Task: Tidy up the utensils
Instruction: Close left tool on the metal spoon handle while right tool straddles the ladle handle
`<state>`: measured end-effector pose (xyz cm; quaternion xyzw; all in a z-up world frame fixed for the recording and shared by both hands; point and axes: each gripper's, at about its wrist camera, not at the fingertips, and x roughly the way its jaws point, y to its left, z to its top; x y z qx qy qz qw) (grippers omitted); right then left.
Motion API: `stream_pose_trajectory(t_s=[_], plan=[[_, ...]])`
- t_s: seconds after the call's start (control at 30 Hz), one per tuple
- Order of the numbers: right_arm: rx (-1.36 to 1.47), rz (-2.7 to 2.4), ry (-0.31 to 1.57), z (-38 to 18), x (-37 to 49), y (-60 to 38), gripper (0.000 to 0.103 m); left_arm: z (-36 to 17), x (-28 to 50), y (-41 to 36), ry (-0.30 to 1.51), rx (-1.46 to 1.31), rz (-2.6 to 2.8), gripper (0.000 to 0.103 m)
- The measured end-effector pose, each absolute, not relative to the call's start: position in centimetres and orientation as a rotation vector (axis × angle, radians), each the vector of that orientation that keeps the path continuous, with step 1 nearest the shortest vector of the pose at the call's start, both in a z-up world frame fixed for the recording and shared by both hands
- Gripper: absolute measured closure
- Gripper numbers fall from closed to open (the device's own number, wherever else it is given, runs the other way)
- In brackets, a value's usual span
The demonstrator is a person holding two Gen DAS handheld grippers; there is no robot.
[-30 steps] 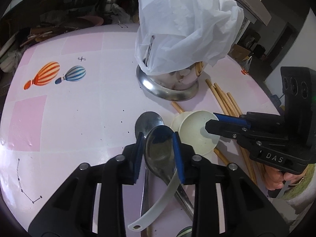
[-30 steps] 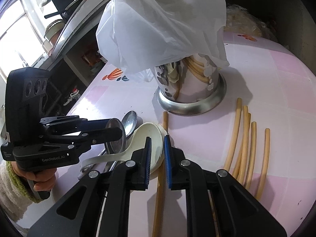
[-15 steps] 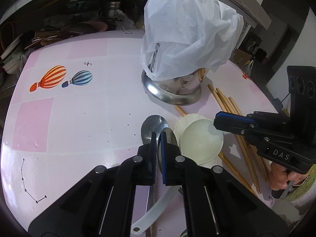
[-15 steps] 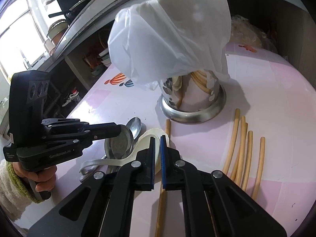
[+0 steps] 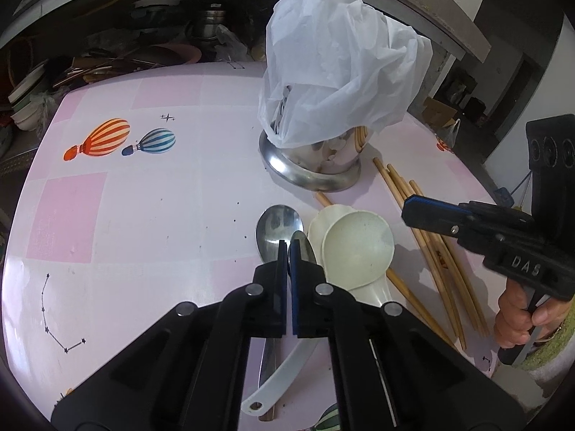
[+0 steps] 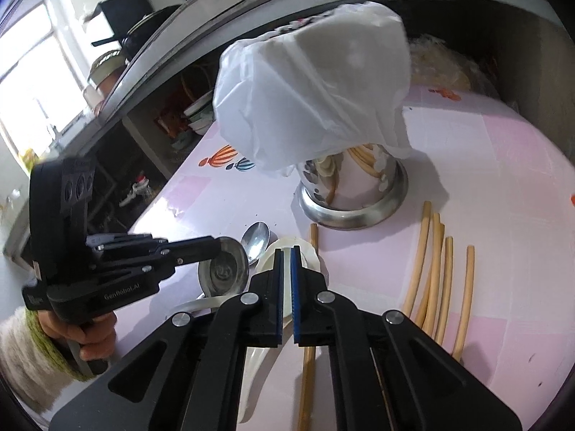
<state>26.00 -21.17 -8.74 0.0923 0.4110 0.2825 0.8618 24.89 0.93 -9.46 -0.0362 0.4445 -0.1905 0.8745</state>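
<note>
While clamped, left gripper (image 5: 288, 248) lifts metal spoon (image 6: 223, 270).

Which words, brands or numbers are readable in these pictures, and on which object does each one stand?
"DAS": on the body of the right gripper, seen in the left wrist view.
"GenRobot.AI": on the body of the left gripper, seen in the right wrist view.
A small label at that body's rear end is too blurred to read.
The tablecloth shows only drawings, no text.

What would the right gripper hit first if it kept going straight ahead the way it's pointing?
Probably the steel utensil holder under the white plastic bag. The right gripper is already shut on a cream spoon; depth is hard to judge.
</note>
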Motion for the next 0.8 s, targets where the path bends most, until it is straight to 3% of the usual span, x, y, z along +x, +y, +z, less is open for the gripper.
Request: stream_pose_trajectory(t_s=[0.07, 0.2, 0.8], plan=[[0.231, 0.586, 0.864, -8.7, 25.9, -21.9, 0.096, -9.5, 24.7, 1.0, 0.928, -0.075, -0.392, 0.102], [0.267, 0.559, 0.858, -8.4, 25.2, -23.0, 0.075, -9.5, 24.5, 1.2, 0.924, -0.076, -0.387, 0.102], [0.263, 0.589, 0.942, -10.4, 25.1, -20.0, 0.074, -10.4, 24.2, 1.8, 0.921, -0.109, -0.399, 0.102]])
